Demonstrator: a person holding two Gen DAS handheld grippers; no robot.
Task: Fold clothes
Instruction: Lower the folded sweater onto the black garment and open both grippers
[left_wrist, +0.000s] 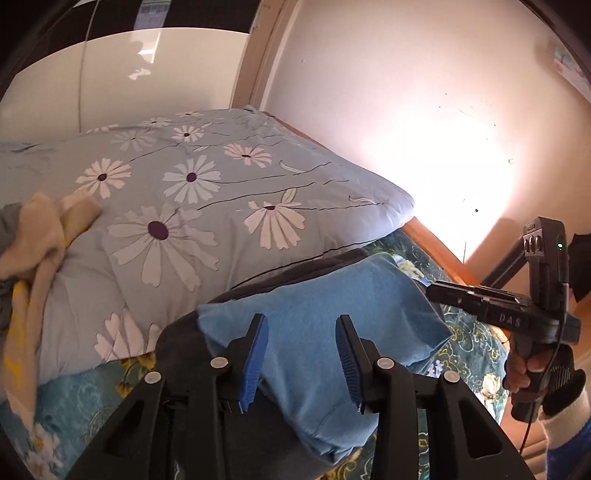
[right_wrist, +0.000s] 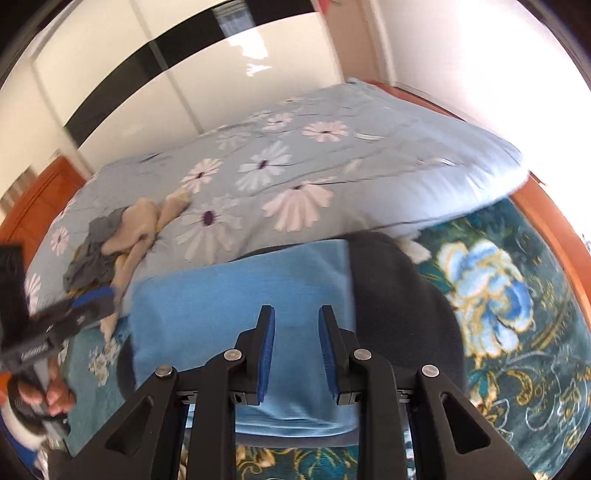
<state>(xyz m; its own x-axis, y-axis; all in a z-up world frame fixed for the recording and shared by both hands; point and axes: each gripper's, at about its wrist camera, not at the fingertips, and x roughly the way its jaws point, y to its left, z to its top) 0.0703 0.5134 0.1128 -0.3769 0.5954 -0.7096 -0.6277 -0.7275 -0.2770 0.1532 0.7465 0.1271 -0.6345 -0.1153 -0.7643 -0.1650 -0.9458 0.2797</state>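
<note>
Two grippers, left gripper (left_wrist: 301, 360) and right gripper (right_wrist: 297, 350), are hovering with jaws spread, pinching nothing, above one folded blue shirt (right_wrist: 240, 314). The shirt is lying on a dark garment (right_wrist: 399, 295), in front of one flowered quilt (left_wrist: 192, 192). Only the right view is showing the grey clothes (right_wrist: 92, 258) beyond the shirt.

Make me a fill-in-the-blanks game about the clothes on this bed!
1. The folded blue shirt lies on top of a dark ____ garment.
2. The light blue quilt is printed with ____.
3. A crumpled cream cloth lies on the ____.
4. The jaws of the left hand-held gripper hold ____.

Missing words: grey; flowers; quilt; nothing
</note>
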